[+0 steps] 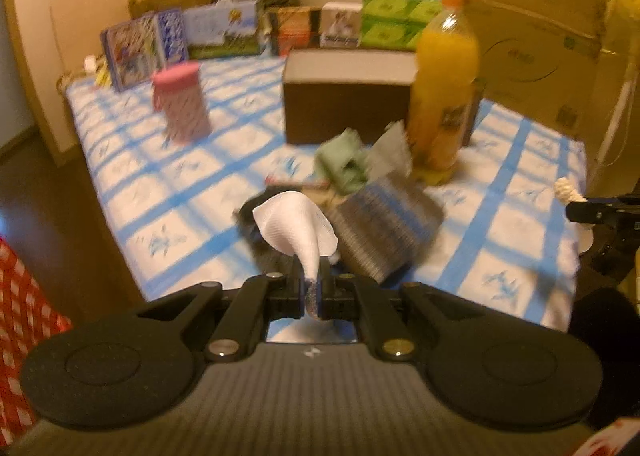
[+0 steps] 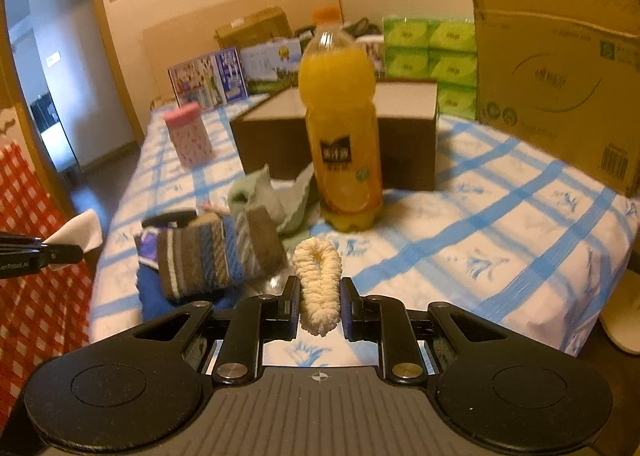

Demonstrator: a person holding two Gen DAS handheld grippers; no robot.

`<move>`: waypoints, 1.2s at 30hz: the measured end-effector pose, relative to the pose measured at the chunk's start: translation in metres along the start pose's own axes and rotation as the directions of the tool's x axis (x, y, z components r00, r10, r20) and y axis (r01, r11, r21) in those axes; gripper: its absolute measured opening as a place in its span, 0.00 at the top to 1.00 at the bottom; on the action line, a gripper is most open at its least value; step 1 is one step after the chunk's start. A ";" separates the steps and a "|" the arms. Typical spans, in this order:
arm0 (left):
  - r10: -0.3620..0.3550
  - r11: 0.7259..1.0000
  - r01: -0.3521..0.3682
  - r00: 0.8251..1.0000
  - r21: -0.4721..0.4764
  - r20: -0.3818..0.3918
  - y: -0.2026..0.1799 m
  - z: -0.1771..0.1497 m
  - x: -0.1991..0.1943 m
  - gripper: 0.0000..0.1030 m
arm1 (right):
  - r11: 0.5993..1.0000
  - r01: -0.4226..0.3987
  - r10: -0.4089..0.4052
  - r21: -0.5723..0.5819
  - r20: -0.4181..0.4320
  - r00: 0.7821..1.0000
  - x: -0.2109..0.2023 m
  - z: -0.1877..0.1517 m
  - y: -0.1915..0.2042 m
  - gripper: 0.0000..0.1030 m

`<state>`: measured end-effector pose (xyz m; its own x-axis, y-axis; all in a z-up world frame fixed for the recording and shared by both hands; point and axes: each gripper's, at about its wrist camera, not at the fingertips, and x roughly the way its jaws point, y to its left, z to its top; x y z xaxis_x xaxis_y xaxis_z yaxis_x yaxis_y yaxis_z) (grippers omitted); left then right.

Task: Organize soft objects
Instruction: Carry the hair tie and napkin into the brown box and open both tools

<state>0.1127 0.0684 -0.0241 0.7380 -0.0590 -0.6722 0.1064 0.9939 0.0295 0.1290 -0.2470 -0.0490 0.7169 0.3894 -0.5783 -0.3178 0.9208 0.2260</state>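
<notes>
My left gripper (image 1: 312,276) is shut on a white sock (image 1: 296,230) and holds it above the near edge of the blue-checked table (image 1: 520,224). My right gripper (image 2: 320,296) is shut on a cream fluffy scrunchie (image 2: 318,284). On the table lie a striped brown-and-blue sock (image 2: 218,252) (image 1: 384,232), a pale green cloth (image 2: 276,196) (image 1: 344,164) and a dark blue cloth (image 2: 152,296). The left gripper with the white sock also shows at the left edge of the right wrist view (image 2: 76,236). The right gripper with the scrunchie shows at the right edge of the left wrist view (image 1: 568,192).
A bottle of orange juice (image 2: 342,128) stands behind the cloths, in front of an open brown box (image 2: 404,144). A pink lidded cup (image 2: 188,134) stands to the left. Cardboard boxes (image 2: 560,68) and green tissue packs (image 2: 430,52) line the back. A red checked cloth (image 2: 36,276) hangs at left.
</notes>
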 end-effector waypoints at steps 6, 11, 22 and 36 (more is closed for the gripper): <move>-0.049 0.998 0.047 0.996 0.037 0.072 -0.021 0.041 -0.007 0.95 | 0.999 -0.030 0.029 0.018 0.055 0.998 -0.009 0.030 -0.023 0.80; -0.094 0.995 0.089 0.989 0.052 0.111 -0.022 0.087 0.020 0.95 | 0.998 -0.055 0.052 0.029 0.084 0.995 0.007 0.073 -0.054 0.80; -0.171 0.984 0.163 0.977 0.071 0.130 -0.025 0.188 0.128 0.95 | 0.996 -0.091 0.089 0.012 0.113 0.990 0.097 0.177 -0.126 0.80; -0.281 0.957 0.280 0.960 0.068 -0.009 -0.049 0.260 0.274 0.94 | 0.990 -0.124 0.124 -0.066 -0.015 0.992 0.227 0.208 -0.163 0.80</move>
<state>0.4828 -0.0204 -0.0172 0.6726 -0.3346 -0.6600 0.3541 0.9287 -0.1100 0.4731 -0.3042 -0.0543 0.6625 0.4998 -0.5579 -0.4448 0.8618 0.2439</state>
